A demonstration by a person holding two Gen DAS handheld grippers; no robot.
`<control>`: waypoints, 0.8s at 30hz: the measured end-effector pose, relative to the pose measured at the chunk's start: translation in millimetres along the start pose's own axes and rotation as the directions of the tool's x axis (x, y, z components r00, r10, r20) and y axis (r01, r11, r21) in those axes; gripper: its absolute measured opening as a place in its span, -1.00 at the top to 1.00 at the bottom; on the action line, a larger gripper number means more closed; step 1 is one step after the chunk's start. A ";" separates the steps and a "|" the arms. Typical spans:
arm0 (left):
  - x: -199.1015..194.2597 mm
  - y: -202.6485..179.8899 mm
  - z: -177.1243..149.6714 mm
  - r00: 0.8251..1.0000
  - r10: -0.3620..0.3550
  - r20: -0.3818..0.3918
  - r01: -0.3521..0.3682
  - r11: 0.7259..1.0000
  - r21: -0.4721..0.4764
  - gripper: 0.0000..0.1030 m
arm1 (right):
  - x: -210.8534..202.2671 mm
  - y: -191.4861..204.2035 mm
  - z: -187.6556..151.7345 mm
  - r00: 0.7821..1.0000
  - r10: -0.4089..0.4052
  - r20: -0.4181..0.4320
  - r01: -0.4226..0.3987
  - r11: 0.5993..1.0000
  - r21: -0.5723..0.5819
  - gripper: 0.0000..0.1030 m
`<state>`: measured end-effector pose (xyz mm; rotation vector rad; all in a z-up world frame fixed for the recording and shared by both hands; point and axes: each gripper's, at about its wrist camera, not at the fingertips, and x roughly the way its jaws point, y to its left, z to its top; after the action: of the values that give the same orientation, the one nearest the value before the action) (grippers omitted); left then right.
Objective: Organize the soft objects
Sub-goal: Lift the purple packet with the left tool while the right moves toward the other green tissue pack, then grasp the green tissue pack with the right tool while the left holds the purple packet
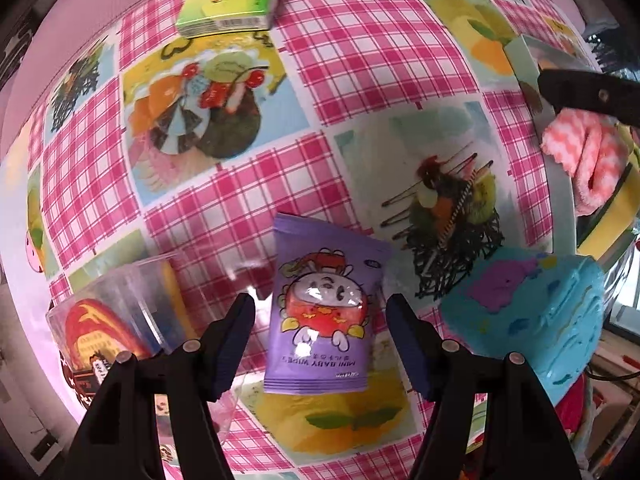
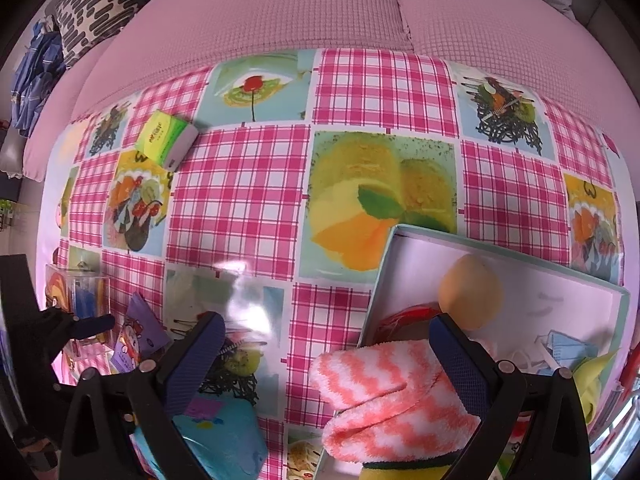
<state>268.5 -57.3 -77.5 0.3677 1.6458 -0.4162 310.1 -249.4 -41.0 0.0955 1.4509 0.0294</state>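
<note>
Judging by what sits in the tray (image 2: 384, 264) already, sorting is partly done: the right gripper (image 2: 328, 360), fingers spread, hovers around the pink striped sock (image 2: 384, 392) at its edge, while the left gripper (image 1: 320, 340), fingers apart, straddles the purple wipes pack (image 1: 320, 312) lying on the tablecloth (image 1: 360, 60), with the green tissue pack (image 1: 228, 4) and blue toy (image 1: 532, 312) unsorted.

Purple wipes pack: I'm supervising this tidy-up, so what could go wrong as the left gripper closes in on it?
The left gripper is open astride the purple wipes pack; the glossy flat pack might slip from the pads. The clear plastic box sits close beside the left finger and could get nudged. The blue squishy toy crowds the other side.
</note>
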 end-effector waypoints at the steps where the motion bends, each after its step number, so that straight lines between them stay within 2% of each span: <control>1: 0.8 -1.8 0.2 1.000 0.005 0.001 -0.005 1.000 0.003 -0.32 | -0.2 -0.6 0.4 1.000 -0.004 0.000 0.004 1.000 -0.001 -1.00; 4: 4.7 -7.5 1.7 1.000 0.020 0.006 -0.020 1.000 0.016 -0.22 | -1.8 3.0 1.4 1.000 -0.007 -0.001 0.007 1.000 -0.003 -1.00; 6: 6.0 -10.1 2.5 0.999 0.045 0.015 -0.046 0.999 0.018 0.01 | -2.6 6.0 4.0 1.000 -0.010 0.003 0.010 1.000 -0.014 -1.00; 8: 4.1 -10.7 3.3 0.998 0.060 0.033 -0.061 0.998 0.016 0.04 | -1.7 10.2 7.9 1.000 -0.010 0.004 0.010 1.000 -0.020 -1.00; 10: 2.9 -4.1 6.4 0.999 0.003 0.042 -0.002 1.000 -0.008 0.07 | 1.4 16.2 13.3 1.000 -0.010 0.002 0.010 1.000 -0.023 -1.00; 14: -9.3 7.1 16.1 0.995 -0.044 0.093 0.048 0.998 -0.041 0.10 | 6.9 28.3 23.8 1.000 -0.014 0.000 0.014 0.999 -0.037 -1.00; 16: -22.4 18.8 23.7 0.984 -0.101 0.147 0.116 0.989 -0.093 0.10 | 9.7 38.4 33.3 1.000 -0.008 0.009 0.008 0.999 -0.048 -1.00; 20: -46.5 52.0 34.2 0.961 -0.130 0.244 0.177 0.967 -0.183 0.10 | 13.4 63.0 56.4 0.999 -0.019 0.042 0.023 0.996 -0.086 -1.00; 24: -74.1 100.0 37.2 0.919 -0.124 0.375 0.243 0.925 -0.290 0.10 | 21.2 97.2 79.7 0.998 -0.011 0.068 0.022 0.987 -0.159 -1.00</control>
<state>356.4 13.4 -13.2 -0.1172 1.3695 -0.3161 395.3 -154.7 -44.6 -0.0466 1.3775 0.1279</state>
